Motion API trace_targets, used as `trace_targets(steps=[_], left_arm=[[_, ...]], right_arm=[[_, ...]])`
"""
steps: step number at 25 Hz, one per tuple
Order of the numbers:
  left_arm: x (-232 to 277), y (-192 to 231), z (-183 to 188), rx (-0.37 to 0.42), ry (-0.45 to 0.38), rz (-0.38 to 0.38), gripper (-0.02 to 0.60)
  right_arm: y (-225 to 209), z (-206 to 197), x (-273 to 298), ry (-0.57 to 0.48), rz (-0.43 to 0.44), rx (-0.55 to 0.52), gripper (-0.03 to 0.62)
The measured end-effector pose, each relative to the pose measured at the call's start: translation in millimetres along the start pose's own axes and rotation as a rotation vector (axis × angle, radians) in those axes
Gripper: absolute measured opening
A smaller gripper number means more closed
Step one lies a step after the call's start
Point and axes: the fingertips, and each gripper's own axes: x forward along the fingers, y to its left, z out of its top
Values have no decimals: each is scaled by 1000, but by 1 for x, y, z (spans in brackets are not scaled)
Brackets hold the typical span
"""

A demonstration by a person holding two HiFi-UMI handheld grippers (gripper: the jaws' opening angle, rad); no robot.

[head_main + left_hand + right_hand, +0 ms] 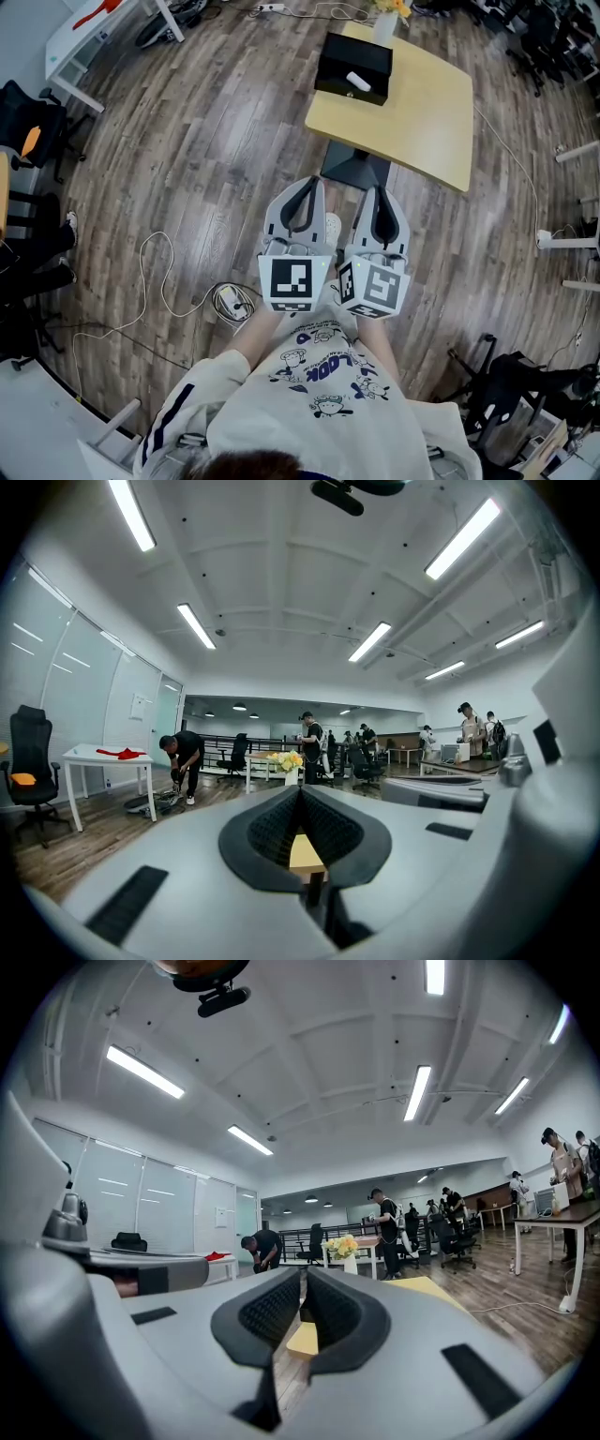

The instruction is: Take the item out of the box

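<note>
ahead, white item (358, 82) lies in open black box (337, 58); left gripper (317, 182), right gripper (375, 190) closed.

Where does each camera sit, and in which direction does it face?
Head view: on the person's head, looking steeply down at the yellow table and black box; shows both forearms, the shirt, left tongs and right tongs.
Left gripper view: on the left tongs, facing level across the room; shows its shut jaws, the right tongs at right.
Right gripper view: on the right tongs, facing likewise; shows its shut jaws, the left tongs at left.
Shared: both gripper views see the yellow flowers.
</note>
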Motion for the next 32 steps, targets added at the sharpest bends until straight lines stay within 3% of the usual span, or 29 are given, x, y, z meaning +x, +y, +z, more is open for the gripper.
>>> trace_targets(steps=[32], left_arm=[[240, 43, 26, -18, 11, 137, 14]], right_arm=[[-76, 24, 252, 19, 145, 1, 41]])
